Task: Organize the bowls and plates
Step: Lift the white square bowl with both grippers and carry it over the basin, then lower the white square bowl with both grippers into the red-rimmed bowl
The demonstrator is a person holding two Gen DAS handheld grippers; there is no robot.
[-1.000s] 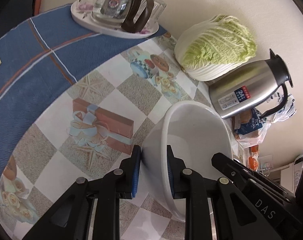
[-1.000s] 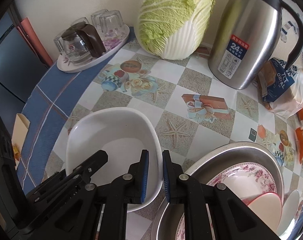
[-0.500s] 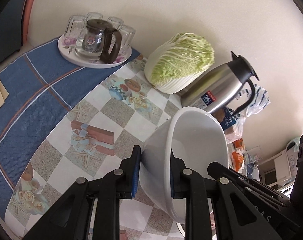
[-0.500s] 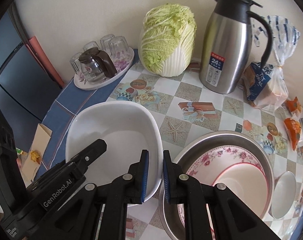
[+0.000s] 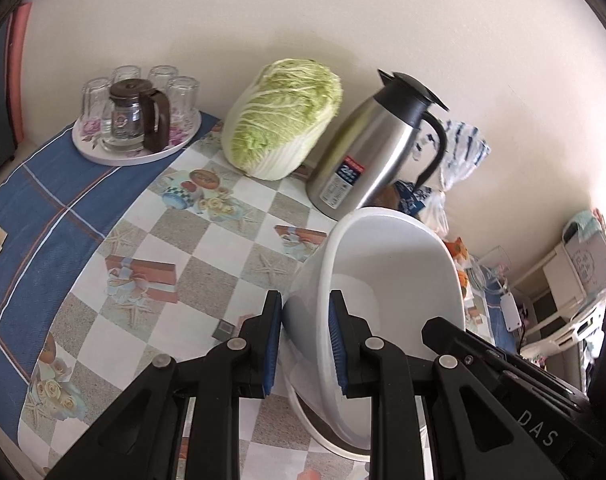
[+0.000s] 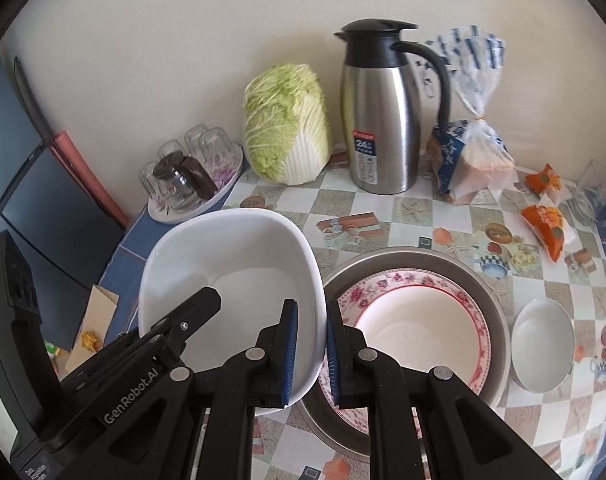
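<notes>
Right wrist view, left to right. Oval tray (image 6: 197, 196) at the table's far left edge, carrying upturned glasses and a small glass jug (image 6: 181, 184) with a dark handle. Napa cabbage (image 6: 287, 124) stands against the wall, just beside a steel thermos jug (image 6: 383, 120). A bagged bread loaf (image 6: 473, 148) follows, then two orange snack packets (image 6: 545, 224).

White square bowl (image 6: 235, 276) is off the table, tilted, held between both tools. Left gripper (image 6: 183, 316) reaches in from the lower left; its grip point is hidden here. In the left wrist view the left gripper (image 5: 305, 344) has its blue pads pressed on the near wall of the white square bowl (image 5: 391, 280), one pad outside, one inside. Right gripper (image 6: 311, 354) is clamped on the bowl's right rim, pads on either side of the wall.

Just right of the held bowl, on the chequered tablecloth (image 6: 423, 208): a steel basin (image 6: 491, 300) holding a floral plate (image 6: 387, 286) with a red-rimmed bowl (image 6: 419, 328) nested on it. The held bowl's right edge overlaps the basin's left rim in the picture; contact cannot be told. A small white dish (image 6: 543, 346) sits just beside the basin on its right.
</notes>
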